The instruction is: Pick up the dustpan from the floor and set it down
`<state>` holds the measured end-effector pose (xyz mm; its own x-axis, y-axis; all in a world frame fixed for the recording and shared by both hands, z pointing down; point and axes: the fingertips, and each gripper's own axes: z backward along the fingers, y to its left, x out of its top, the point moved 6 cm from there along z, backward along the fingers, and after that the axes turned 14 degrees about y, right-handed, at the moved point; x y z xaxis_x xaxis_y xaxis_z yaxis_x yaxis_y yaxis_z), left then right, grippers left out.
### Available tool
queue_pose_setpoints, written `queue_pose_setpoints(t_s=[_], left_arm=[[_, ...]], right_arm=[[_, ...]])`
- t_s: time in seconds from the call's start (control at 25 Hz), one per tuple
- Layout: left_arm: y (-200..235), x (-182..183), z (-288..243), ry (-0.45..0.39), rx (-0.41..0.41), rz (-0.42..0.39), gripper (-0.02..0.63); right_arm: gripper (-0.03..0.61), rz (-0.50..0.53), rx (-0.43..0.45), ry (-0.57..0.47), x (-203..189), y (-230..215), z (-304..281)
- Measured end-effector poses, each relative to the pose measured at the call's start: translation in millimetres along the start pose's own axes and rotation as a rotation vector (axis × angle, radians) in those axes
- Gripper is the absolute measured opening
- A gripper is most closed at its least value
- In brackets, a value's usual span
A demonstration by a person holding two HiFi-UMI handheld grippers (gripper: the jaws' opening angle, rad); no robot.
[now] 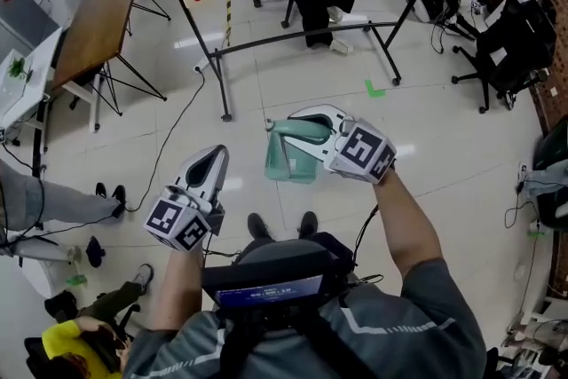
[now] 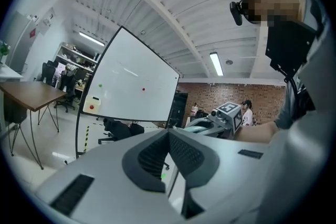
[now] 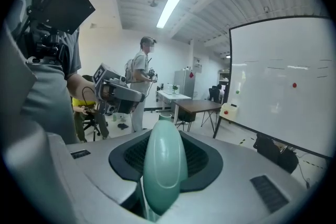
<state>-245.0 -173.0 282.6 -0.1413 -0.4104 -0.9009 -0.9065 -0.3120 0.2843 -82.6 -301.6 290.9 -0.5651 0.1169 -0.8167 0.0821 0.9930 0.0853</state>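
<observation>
Green dustpan (image 1: 289, 162) inside right claw (image 1: 304, 127)

Only the handle of the pale green plastic dustpan (image 3: 164, 165) shows in the right gripper view. Scoop's totally hidden there.

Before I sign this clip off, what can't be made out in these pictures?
1) Head view: the right gripper covers the dustpan handle where it is held; whether the pan holds anything is too small to tell.
2) Right gripper view: only the handle shows; the gripper's body hides the pan.
3) Left gripper view: the left gripper blocks the floor below; the right gripper hides most of the dustpan.
</observation>
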Motion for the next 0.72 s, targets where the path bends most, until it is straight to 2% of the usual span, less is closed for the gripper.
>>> queue_pose_setpoints(t_s=[0.16, 0.36, 0.48, 0.72], left_arm=[[24.8, -5.5, -22.8, 0.015, -0.013, 0.005, 0.026], [71.4, -45.5, -62.6, 0.076, -0.037, 0.005, 0.026], [100.3, -76.1, -103.0, 0.093, -0.038, 0.025, 0.026], [127.3, -157.7, -181.4, 0.152, -0.071, 0.023, 0.026]], right_arm=[[0.153, -0.01, -0.031, 0.01, -19.7, -19.1, -17.9], [0.152, -0.043, -0.073, 0.027, -68.6, -39.3, -63.0], [0.152, -0.054, -0.053, 0.058, -111.5, -62.4, -101.1], [0.15, -0.059, -0.003, 0.139, -215.6, -87.3, -171.1]])
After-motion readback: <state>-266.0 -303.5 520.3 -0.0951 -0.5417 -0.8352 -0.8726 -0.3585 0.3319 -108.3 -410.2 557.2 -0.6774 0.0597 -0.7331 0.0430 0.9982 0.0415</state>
